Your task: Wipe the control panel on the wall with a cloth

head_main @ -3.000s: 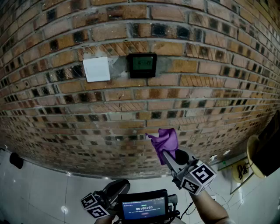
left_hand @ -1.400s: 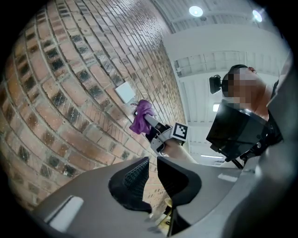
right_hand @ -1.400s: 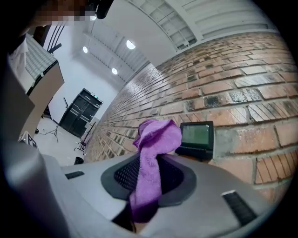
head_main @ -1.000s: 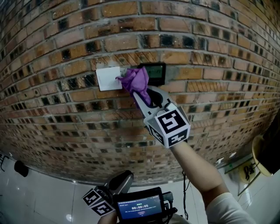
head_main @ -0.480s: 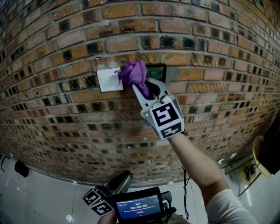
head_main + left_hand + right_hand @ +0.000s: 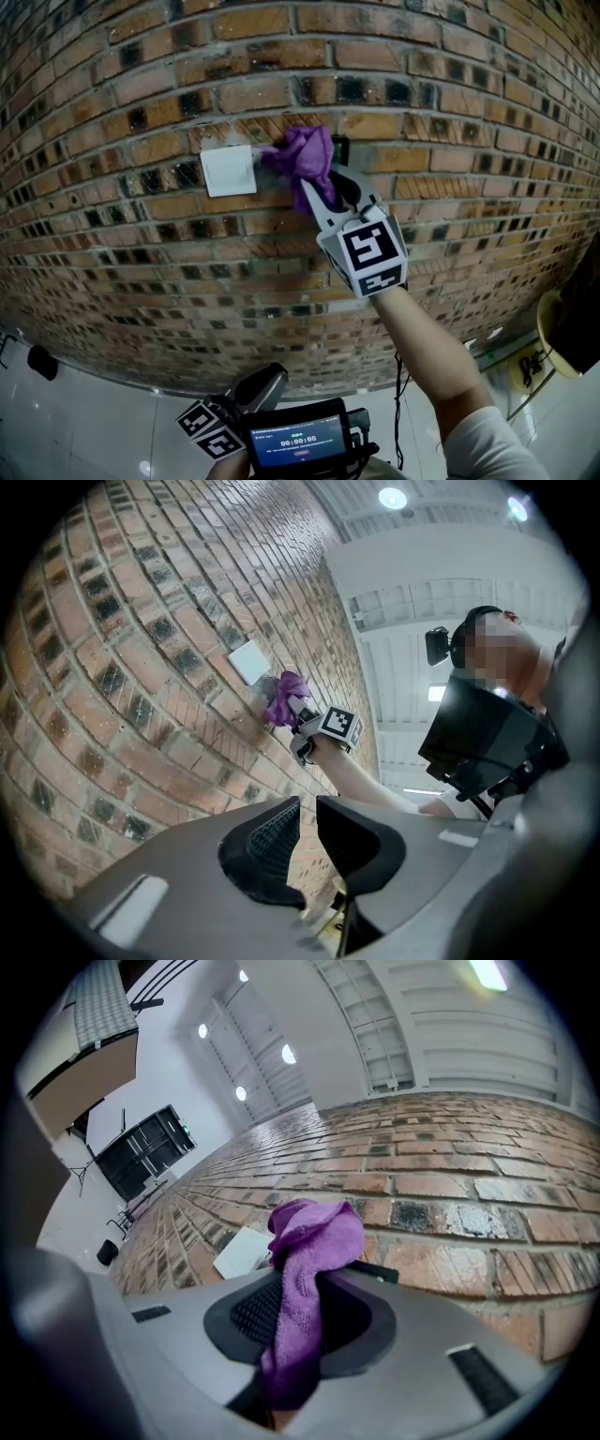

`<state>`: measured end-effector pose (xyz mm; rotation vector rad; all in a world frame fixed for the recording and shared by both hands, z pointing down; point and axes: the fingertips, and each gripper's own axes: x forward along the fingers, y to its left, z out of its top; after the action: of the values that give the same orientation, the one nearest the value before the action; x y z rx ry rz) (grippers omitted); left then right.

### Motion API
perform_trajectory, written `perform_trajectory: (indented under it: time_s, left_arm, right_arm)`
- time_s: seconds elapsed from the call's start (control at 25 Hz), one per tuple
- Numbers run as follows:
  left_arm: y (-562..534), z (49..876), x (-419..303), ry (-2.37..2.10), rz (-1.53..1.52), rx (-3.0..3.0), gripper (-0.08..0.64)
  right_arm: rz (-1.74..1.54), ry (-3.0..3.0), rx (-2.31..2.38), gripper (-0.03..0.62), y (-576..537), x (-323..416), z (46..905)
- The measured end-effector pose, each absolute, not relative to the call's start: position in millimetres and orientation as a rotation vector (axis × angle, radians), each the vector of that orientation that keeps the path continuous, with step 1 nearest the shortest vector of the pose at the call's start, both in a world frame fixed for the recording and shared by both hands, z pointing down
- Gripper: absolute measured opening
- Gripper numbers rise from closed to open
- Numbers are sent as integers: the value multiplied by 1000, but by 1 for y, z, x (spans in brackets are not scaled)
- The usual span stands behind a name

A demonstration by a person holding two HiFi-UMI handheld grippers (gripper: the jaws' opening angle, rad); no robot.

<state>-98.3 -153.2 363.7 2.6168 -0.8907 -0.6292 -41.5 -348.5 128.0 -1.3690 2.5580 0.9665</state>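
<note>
a: where is the cloth (image 6: 305, 155)?

b: it is clamped in the right hand-held gripper (image 6: 330, 190), bunched up and pressed against the panel (image 6: 341, 147) on the wall (image 6: 141, 234). in the head view only a dark sliver of panel shows past the cloth. a white plate (image 6: 228, 170) sits just beside it, to the left.

a: grip condition?

b: in the right gripper view both jaws are closed on a fold of cloth. the bulk is wadded beyond the tips and a tail hangs back between the jaws. the hold looks secure.

a: and the other unit?

b: the left hand-held gripper (image 6: 307, 819) is held low, well apart from the wall. its jaws are drawn almost together with nothing between them.

a: handling assessment?

b: the cloth is judged light, soft and limp. it will fold and drag rather than push, so the wad must stay ahead of the jaw tips. the best hold is mid-bunch, as now. the risk is hard tips scraping the panel face if the wad slides aside. the panel is likely fragile, so light pressure is advised.
</note>
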Motion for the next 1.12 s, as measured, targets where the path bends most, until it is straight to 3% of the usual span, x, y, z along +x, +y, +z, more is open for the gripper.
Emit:
perform_trajectory:
  time_s: [1.12]
  left_arm:
    - [-155,363,-66,-795,-605,2641,57]
  right_arm:
    - [924,2428,-1640,98,-353,72,128]
